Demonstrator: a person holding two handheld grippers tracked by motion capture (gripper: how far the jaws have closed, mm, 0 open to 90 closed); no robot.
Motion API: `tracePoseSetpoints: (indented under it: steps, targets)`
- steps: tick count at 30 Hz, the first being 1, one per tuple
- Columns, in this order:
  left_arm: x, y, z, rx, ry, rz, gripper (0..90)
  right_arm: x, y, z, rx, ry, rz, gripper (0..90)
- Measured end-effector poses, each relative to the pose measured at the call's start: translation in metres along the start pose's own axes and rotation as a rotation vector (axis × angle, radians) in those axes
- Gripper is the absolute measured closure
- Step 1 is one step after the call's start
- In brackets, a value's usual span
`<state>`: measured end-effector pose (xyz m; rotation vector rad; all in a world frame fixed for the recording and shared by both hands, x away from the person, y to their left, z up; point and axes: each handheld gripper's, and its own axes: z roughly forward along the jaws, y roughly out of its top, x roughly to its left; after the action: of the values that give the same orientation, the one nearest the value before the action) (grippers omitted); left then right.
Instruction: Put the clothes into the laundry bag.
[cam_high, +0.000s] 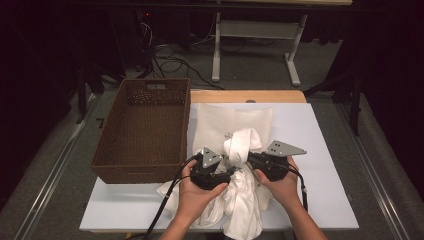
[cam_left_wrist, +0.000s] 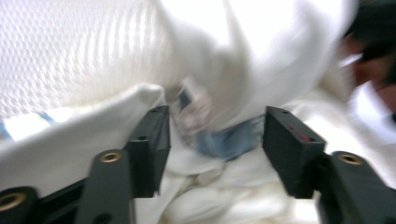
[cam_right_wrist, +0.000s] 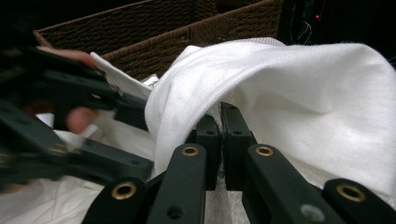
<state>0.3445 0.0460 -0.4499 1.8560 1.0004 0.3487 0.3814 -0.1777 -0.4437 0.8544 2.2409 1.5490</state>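
A crumpled white garment (cam_high: 243, 195) lies bunched on the near part of the table, with one fold lifted between the two hands. My right gripper (cam_high: 251, 161) is shut on that raised fold; in the right gripper view its jaws (cam_right_wrist: 221, 126) meet with white cloth (cam_right_wrist: 289, 88) draped over them. My left gripper (cam_high: 226, 169) faces it from the left. Its jaws (cam_left_wrist: 215, 140) stand apart in the left gripper view, with white cloth (cam_left_wrist: 84, 144) and a blurred blue-grey patch (cam_left_wrist: 229, 140) lying between them, unpinched.
A dark brown woven basket (cam_high: 145, 125) sits at the left of the table, also close behind the cloth (cam_right_wrist: 187, 28). A flat white cloth (cam_high: 220, 122) lies behind the hands on the pale table cover (cam_high: 320, 150). The floor beyond holds cables and a white stand (cam_high: 216, 50).
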Motion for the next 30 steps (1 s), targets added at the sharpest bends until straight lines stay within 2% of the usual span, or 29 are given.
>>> tracePoseSetpoints:
  steps: [2,5,7,8,10,11,13,14,16,17,18,21,22,24,25,26,27,29,30]
  targets:
    - [-0.005,0.007,-0.005,-0.024,-0.012,0.015,38.6,0.0,-0.001,0.001,0.0,-0.003,0.011,89.0]
    - [-0.009,0.016,-0.006,-0.039,0.003,0.031,42.1,0.0,-0.001,0.002,0.005,-0.005,0.011,89.0]
    - [-0.01,0.019,-0.001,-0.024,0.043,0.037,53.4,0.001,0.0,0.002,0.004,-0.004,0.011,89.0]
    - [-0.01,0.019,0.001,-0.016,0.042,0.037,62.7,0.001,0.0,0.002,0.005,-0.005,0.013,89.0]
    - [-0.011,0.016,0.004,0.009,0.052,0.063,83.6,0.001,0.0,0.002,0.004,-0.006,0.01,89.0]
    - [-0.011,0.014,0.005,0.022,0.04,0.075,87.5,0.0,0.0,0.002,0.007,-0.006,0.01,89.0]
    - [-0.011,0.008,0.008,0.058,0.001,0.084,88.3,0.0,0.0,0.001,0.004,-0.016,0.004,89.0]
    - [-0.01,0.0,0.01,0.095,-0.013,0.089,88.4,0.0,0.0,0.001,0.001,-0.023,0.01,89.0]
    - [-0.007,-0.008,0.016,0.156,-0.01,0.066,88.5,-0.003,0.0,0.001,-0.007,-0.036,0.02,89.0]
    - [0.0,-0.015,0.02,0.212,0.002,0.033,88.5,-0.003,0.0,0.001,-0.011,-0.044,0.027,89.0]
    - [0.006,-0.02,0.023,0.244,0.017,0.0,88.6,-0.005,0.0,0.001,-0.016,-0.048,0.032,89.0]
    - [0.019,-0.025,0.029,0.276,0.013,-0.06,89.0,-0.005,0.001,0.0,-0.018,-0.051,0.031,89.0]
    - [0.018,-0.023,0.029,0.275,0.017,-0.053,88.9,-0.004,0.001,0.0,-0.018,-0.051,0.031,89.0]
    - [0.011,-0.021,0.024,0.249,0.027,-0.006,86.7,-0.002,0.001,0.001,-0.02,-0.044,0.026,89.0]
    - [0.009,-0.019,0.02,0.226,0.043,0.011,81.7,-0.002,0.002,0.001,-0.019,-0.037,0.023,89.0]
    - [0.009,-0.017,0.012,0.192,0.044,0.0,74.7,-0.002,0.002,0.0,-0.019,-0.031,0.023,89.0]
    - [0.01,-0.015,0.007,0.161,0.05,-0.022,63.0,-0.002,0.002,0.0,-0.018,-0.023,0.023,89.0]
    - [0.012,-0.009,-0.005,0.077,0.038,-0.055,47.5,-0.002,0.001,0.0,-0.011,-0.019,0.02,89.0]
    - [0.012,-0.006,-0.011,0.043,0.035,-0.059,41.5,-0.001,0.001,0.001,-0.009,-0.018,0.022,89.0]
